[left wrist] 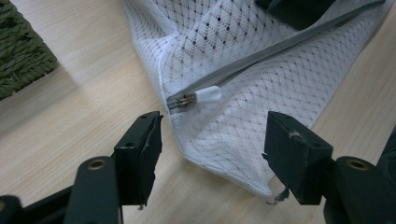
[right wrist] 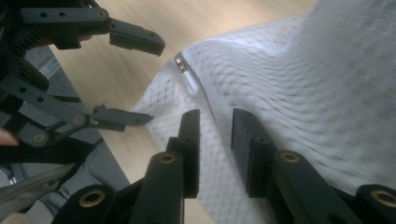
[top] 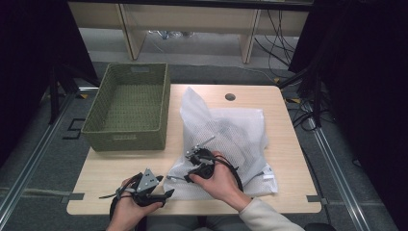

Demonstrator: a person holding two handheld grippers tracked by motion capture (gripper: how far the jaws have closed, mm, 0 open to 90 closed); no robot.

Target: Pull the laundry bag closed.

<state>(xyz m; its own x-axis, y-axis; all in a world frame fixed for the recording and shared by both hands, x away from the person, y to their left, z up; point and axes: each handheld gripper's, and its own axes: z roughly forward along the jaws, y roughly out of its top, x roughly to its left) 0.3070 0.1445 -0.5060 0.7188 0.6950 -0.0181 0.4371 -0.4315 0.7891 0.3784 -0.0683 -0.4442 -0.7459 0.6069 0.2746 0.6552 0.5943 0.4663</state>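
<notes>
Here your left gripper (left wrist: 212,151) stands spread, straddling the mesh laundry bag's (top: 231,139) corner on the table (top: 284,125), zipper pull (left wrist: 208,95) just beyond its jaws. Your right gripper (right wrist: 215,140), slightly parted over the mesh, pinches nothing, so loose fabric could snag instead of the pull

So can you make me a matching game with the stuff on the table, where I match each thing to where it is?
Things:
1. basket
2. mesh bag
3. zip pull
4. hole

Places:
A. far edge of the table, in the high view
B. at the bag's near left corner
C. under the right gripper
D. table's left side

Pairs: 1-D, 2-C, 3-B, 4-A
</notes>
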